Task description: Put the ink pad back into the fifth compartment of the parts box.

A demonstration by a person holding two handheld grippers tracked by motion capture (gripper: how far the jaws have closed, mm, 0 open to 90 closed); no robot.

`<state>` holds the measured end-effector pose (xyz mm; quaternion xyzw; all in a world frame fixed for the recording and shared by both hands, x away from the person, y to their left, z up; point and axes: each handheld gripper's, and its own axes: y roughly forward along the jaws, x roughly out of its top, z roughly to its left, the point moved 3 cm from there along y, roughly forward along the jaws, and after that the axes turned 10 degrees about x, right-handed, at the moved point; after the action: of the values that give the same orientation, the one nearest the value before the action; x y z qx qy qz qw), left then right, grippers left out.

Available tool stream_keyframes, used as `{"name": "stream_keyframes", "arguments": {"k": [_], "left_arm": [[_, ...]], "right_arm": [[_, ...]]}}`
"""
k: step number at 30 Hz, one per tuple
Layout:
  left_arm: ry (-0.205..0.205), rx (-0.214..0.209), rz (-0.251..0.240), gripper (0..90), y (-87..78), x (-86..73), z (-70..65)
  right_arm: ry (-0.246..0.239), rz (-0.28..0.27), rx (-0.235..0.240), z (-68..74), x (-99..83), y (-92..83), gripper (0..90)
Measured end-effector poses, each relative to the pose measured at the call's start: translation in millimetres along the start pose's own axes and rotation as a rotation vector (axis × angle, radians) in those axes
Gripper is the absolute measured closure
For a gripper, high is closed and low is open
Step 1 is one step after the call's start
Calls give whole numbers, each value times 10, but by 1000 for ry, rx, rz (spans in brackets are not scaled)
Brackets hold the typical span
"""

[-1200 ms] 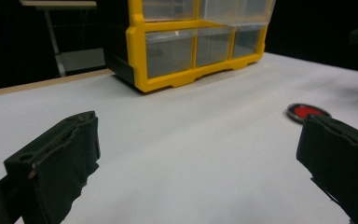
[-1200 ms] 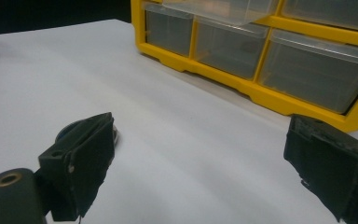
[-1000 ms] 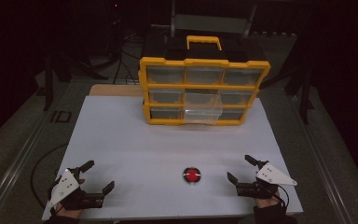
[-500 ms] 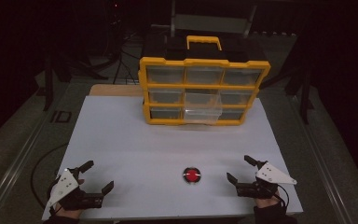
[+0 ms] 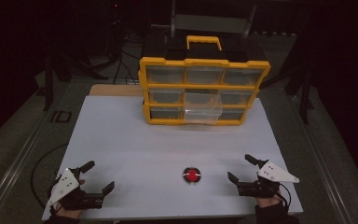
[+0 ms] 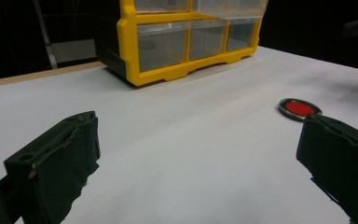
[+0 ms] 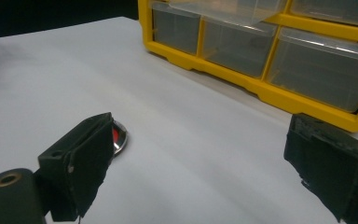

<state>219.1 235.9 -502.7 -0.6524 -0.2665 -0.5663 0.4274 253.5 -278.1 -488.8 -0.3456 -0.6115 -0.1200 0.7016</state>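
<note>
A small round red disc with a metal rim lies on the white table near its front edge. My left gripper rests open at the front left corner, with nothing between its jaws. In the left gripper view the red disc lies just beyond the right jaw. My right gripper stands open at the front right, a little to the right of the disc. In the right gripper view the disc peeks out from behind the left jaw. A yellow drawer organiser stands at the back of the table.
The organiser has clear plastic drawers and a black top with a yellow handle. Its middle drawer is pulled out toward me. A wide stretch of bare table lies between the organiser and the grippers. Dark floor surrounds the table.
</note>
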Motion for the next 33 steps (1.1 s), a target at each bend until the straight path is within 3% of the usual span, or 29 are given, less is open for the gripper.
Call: {"name": "stream_keyframes", "arguments": {"k": [19, 33], "left_arm": [[-8, -6, -4, 4, -6, 3, 5], [-9, -6, -7, 4, -13, 6, 11]], "right_arm": [[-22, 18, 29, 56, 278, -102, 76], [-88, 24, 101, 154, 614, 13, 75]]}}
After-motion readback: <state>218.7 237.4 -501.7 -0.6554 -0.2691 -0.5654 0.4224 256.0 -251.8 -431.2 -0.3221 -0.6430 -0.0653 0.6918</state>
